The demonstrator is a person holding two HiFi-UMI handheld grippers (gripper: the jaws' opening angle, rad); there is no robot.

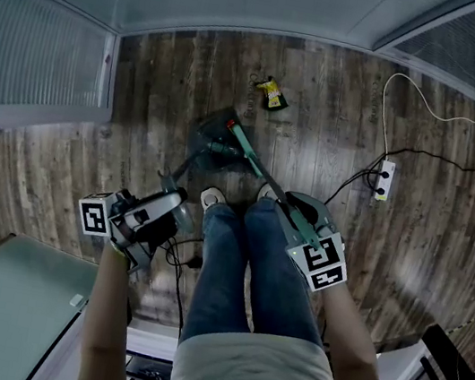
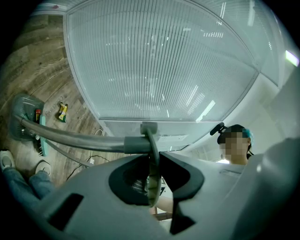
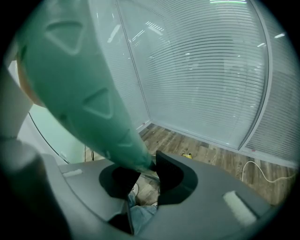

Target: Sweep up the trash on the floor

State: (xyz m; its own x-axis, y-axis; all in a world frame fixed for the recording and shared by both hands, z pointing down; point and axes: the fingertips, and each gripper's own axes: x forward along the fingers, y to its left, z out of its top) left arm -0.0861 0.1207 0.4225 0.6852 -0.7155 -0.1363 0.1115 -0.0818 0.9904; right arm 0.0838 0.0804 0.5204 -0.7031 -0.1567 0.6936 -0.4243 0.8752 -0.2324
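The person stands on a brown wood floor (image 1: 170, 82) and looks down at blue jeans (image 1: 222, 268) and two white shoes (image 1: 212, 197).

The left hand-held gripper (image 2: 152, 159) is clenched on the thin gray loop at the end of the dustpan handle (image 2: 70, 137). The loop sits right between the two jaws. In the left gripper view the long gray handle runs off to the left side of the frame, down to the gray dustpan (image 1: 213, 137). In the head view the dustpan rests on the floor a little above the middle of the frame, just past the shoes.

The right hand-held gripper (image 3: 151, 165) is grasping the green broom (image 1: 256, 162). Its fat green handle fills the upper left of the right gripper view and goes down between the jaws. In the head view the broom slants from the lower right up to the dustpan, and its lower end is at the dustpan.

The trash (image 1: 274, 96) is a small yellow and black wrapper. It lies on the floor in the upper middle of the head view, near the dustpan but not touching it.

At the right of the head view a white power strip (image 1: 385, 180) lies on the floor with dark wires. A thin white cord (image 1: 388, 102) curls above it.

Walls with thin stripes stand around the floor.
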